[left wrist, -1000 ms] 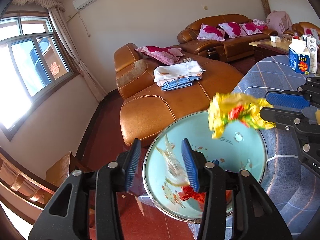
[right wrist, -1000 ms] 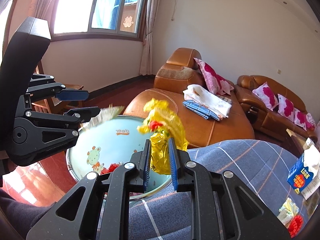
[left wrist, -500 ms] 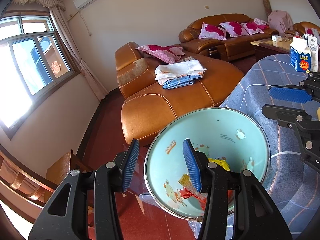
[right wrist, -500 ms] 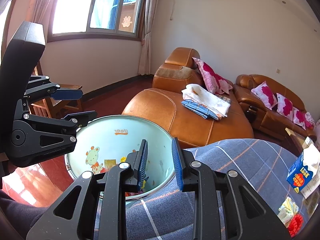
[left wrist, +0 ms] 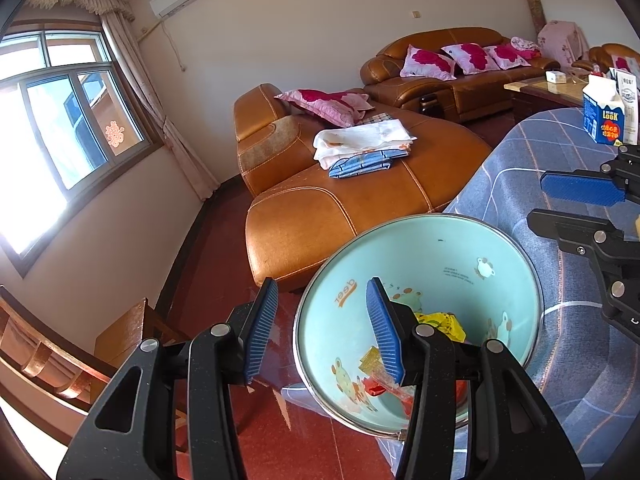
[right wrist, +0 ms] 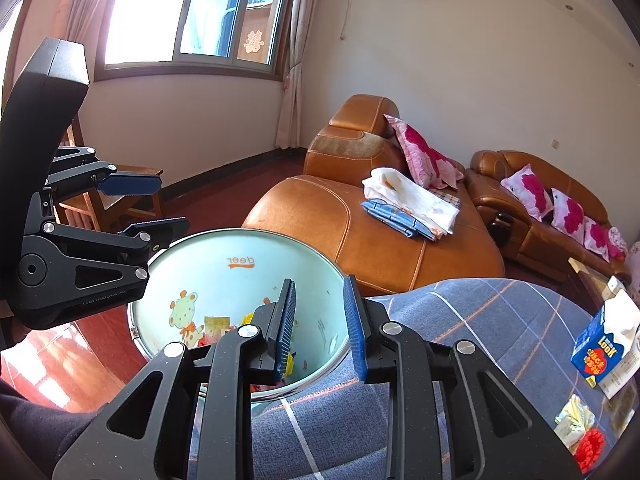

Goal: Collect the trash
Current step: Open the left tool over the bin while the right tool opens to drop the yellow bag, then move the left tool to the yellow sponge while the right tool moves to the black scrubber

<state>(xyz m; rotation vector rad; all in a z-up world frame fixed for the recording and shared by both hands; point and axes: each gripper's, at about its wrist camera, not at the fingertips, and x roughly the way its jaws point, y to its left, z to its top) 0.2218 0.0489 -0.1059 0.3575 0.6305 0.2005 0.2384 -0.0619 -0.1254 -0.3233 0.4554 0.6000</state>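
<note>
Remaining wrapper point(right wrist: 576, 432) and carton point(right wrist: 604, 354) lie rightward of empty, narrowly parted right tongs point(right wrist: 320, 328); left tongs point(left wrist: 320, 336) empty, wider, farther.

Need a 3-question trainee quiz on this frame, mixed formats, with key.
1. True or false: the right gripper holds a wrapper.
2. Where is the yellow wrapper? A) in the bin B) on the sofa C) on the floor
3. Fill in: still on the blue cloth beside the bin stands a milk ____.

Key: 1 false, both its jaws and the left gripper's stand open and empty; 2 A; 3 carton.
</note>
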